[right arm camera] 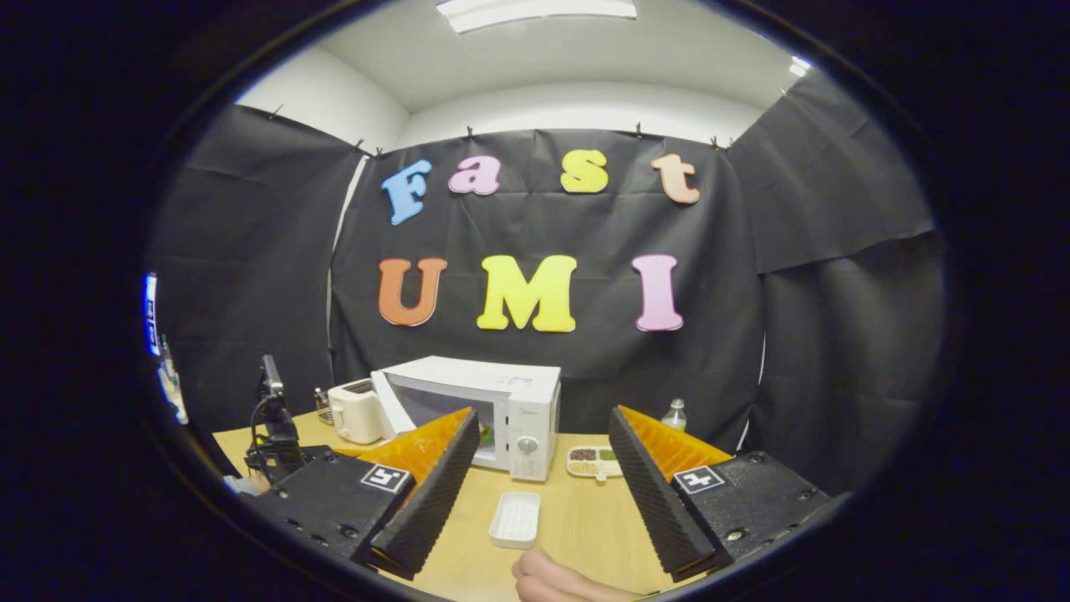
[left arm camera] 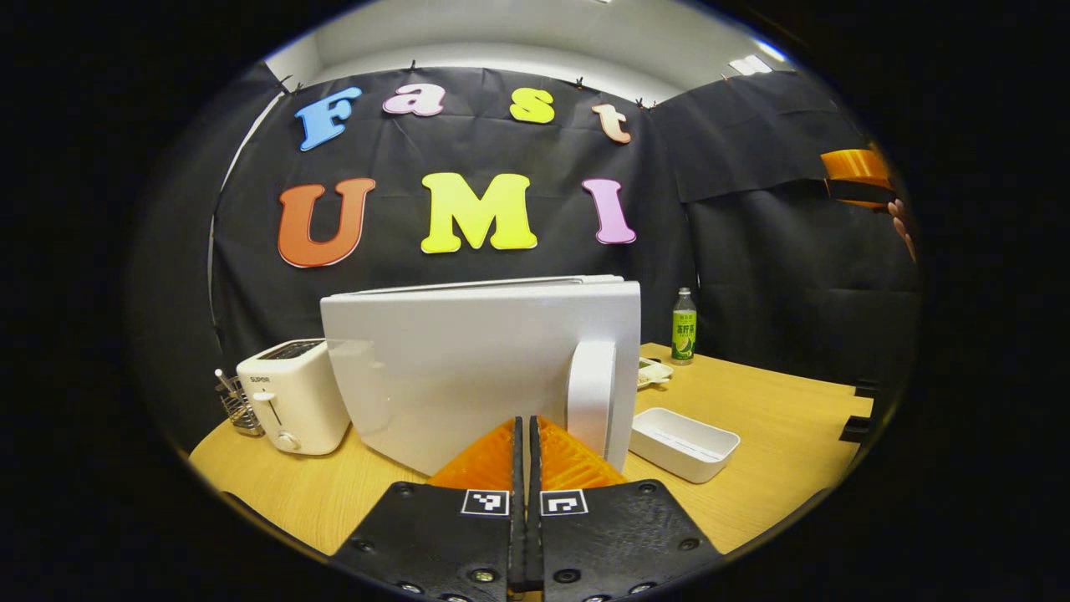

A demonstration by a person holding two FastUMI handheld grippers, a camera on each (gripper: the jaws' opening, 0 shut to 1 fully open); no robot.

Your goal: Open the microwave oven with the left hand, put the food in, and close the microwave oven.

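Starting at the left of the left gripper view, a white toaster [left arm camera: 292, 393] stands on the wooden surface [left arm camera: 777, 401], with a small wire rack [left arm camera: 238, 410] just beside it on its far side. To the right of the toaster, straight ahead of the left gripper [left arm camera: 527, 435], the white microwave oven door [left arm camera: 476, 368] stands swung out, its outer face toward the camera and its upright handle [left arm camera: 590, 393] just right of the fingertips. The left gripper's fingers are pressed together with nothing between them, and they sit close to the door's lower edge; contact cannot be told. Right of the fingers a shallow white tray [left arm camera: 684, 443] lies on the surface, and farther back a green-labelled bottle [left arm camera: 684, 326] stands upright. At the far right edge, high up, part of the other gripper shows with a hand on it.

In the right gripper view, the microwave oven [right arm camera: 522, 418] sits beyond and between the spread fingers of the right gripper [right arm camera: 543, 468], its door angled open toward the left finger. The tray [right arm camera: 515, 518] lies between the fingers, nearer the camera. A divided dish of food [right arm camera: 595, 461] rests just right of the microwave oven, close to the right finger. A hand [right arm camera: 556, 581] shows at the bottom edge.
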